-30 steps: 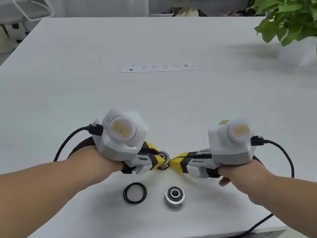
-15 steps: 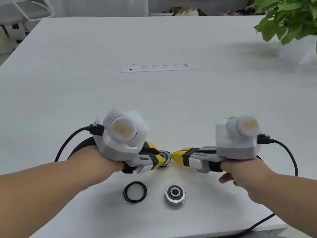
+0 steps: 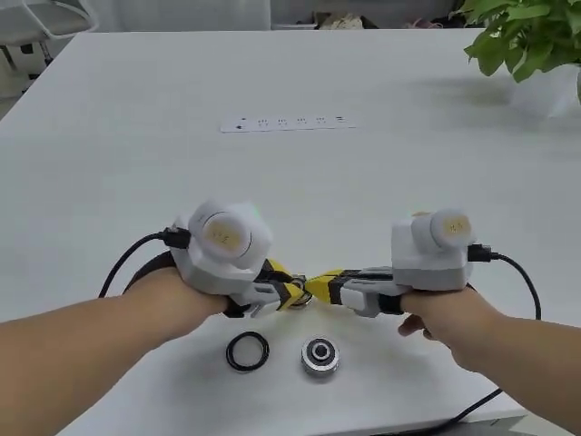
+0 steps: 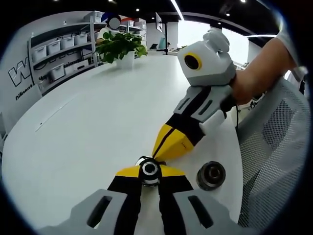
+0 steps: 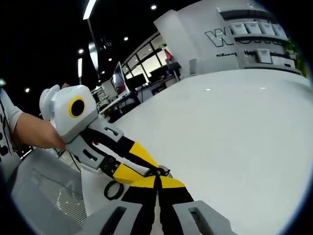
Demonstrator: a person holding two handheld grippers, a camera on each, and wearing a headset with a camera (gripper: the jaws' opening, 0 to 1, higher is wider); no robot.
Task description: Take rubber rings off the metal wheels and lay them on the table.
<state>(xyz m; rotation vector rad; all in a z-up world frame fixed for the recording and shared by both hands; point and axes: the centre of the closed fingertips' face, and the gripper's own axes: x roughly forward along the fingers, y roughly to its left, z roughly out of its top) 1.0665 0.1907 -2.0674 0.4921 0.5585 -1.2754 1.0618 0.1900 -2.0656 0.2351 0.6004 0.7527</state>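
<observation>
My left gripper (image 3: 290,292) (image 4: 149,172) is shut on a small metal wheel (image 4: 149,168) (image 5: 164,171) with a black rubber ring around it, held just above the table. From the right, my right gripper (image 3: 313,287) (image 5: 157,179) has its jaws shut, and its yellow tip (image 4: 158,152) touches the wheel's rim. Whether it pinches the ring I cannot tell. In front of the grippers a loose rubber ring (image 3: 247,351) (image 5: 113,190) lies flat on the table. Beside it stands a bare metal wheel (image 3: 320,356) (image 4: 210,175).
The white table's (image 3: 290,200) front edge runs just below the bare wheel. A white power strip (image 3: 289,123) lies mid-table and a potted plant (image 3: 526,41) stands at the far right. Black cables (image 3: 123,263) trail from both grippers. A mesh chair (image 4: 276,142) stands by the table.
My right gripper has turned level and slid left until its tip meets the wheel in my left gripper. The left gripper, the loose ring and the bare wheel have stayed put.
</observation>
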